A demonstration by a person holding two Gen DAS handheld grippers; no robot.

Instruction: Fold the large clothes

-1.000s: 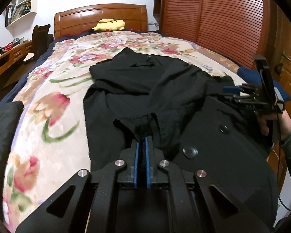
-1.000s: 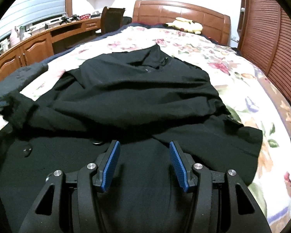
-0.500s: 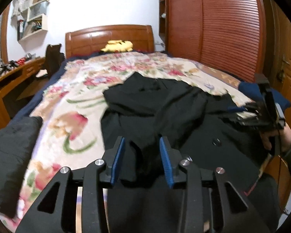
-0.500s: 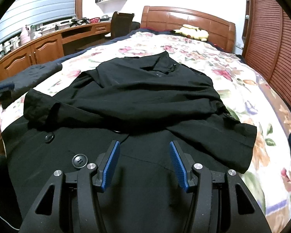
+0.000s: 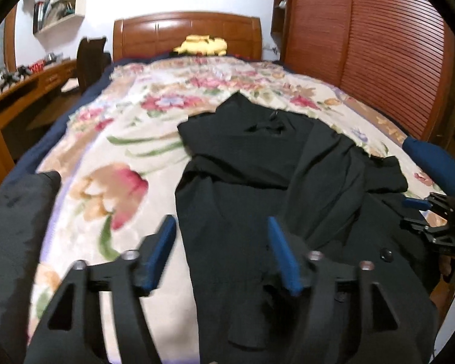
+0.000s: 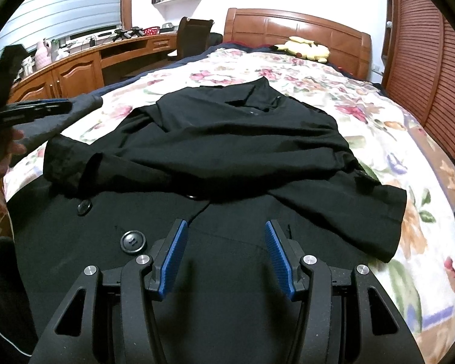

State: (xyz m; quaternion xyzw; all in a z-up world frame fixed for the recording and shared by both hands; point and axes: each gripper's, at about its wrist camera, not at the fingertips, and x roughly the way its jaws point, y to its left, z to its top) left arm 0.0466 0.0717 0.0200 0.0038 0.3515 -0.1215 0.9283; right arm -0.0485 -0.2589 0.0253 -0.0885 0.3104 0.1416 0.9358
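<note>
The left gripper (image 5: 221,251) has just been opening, and its blue pads (image 5: 280,257) now stand wide apart with nothing pinched; the near left edge of the black coat (image 5: 257,188) lies below the gap, untouched. The right gripper (image 6: 224,254) is likewise released, jaws parted above the coat's lower front panel, close to a large button (image 6: 133,241). The coat lies on the near half of the floral bedspread (image 5: 112,157), collar toward the far headboard (image 5: 186,32), both sleeves crossed inward over the chest, the left cuff a crumpled lump, the right cuff lying flat and square toward the bed's right side. Its hem seems to hang over the near edge of the bed. The main risk from here is that loose overhang: the cloth looks heavy, and a lift from one side alone could drag the whole garment toward the near edge and spill the folded sleeves open. A grip on only the top layer might also peel the front panel away, leaving the back behind. The lumpy left cuff would probably leave a bulge in the next fold.
</note>
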